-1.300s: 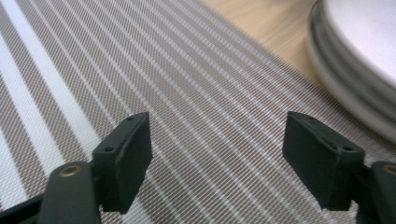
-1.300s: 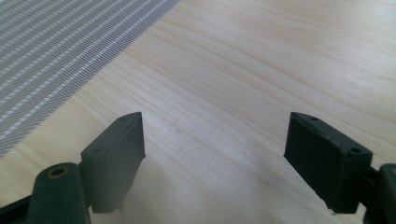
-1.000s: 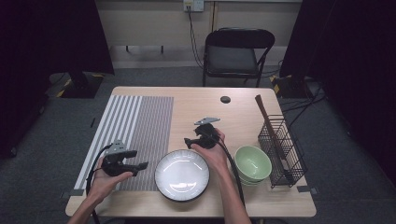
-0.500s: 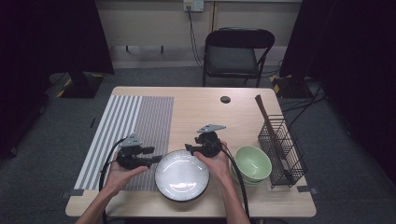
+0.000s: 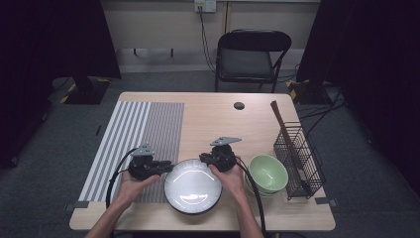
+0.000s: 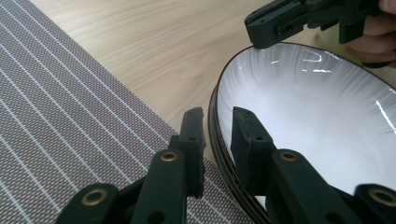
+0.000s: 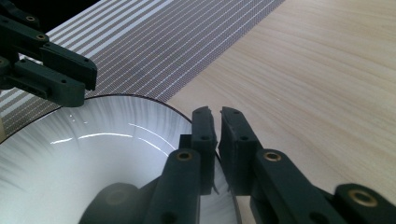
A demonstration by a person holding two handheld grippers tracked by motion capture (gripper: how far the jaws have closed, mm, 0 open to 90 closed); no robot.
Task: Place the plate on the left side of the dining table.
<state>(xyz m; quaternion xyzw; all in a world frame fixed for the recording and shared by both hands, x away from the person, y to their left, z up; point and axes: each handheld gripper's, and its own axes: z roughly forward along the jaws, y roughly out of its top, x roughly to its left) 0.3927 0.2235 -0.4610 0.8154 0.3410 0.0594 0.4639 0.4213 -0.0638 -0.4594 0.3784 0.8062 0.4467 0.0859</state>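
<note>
Plate (image 5: 192, 186) sits at lower centre of the high view, on the wooden table (image 5: 213, 119), its left rim over the edge of the striped placemat (image 5: 143, 134). Its near edge is cut off in both gripper views, and the rim under the jaws is partly hidden by the black fingers.

Left gripper (image 6: 218, 135) — jaws straddle the plate's left rim, one outside, one over the white inside; a thin gap shows beside the rim, so I can't tell if the pads actually press. Right gripper (image 7: 216, 128) — jaws nearly together on the rim at the plate's upper right; the rim's dark edge runs into the slot and looks pinched. In the high view both sit at the rim, left gripper (image 5: 166, 166) and right gripper (image 5: 204, 157).

Versus a second ago: both hands came in to the plate — the left from farther left over the mat — and both sets of jaws have just been closing with the rim between them.

Farther right: green bowl (image 5: 268, 173), then the wire rack (image 5: 299, 158). Behind the table, a folding chair (image 5: 247, 54).
</note>
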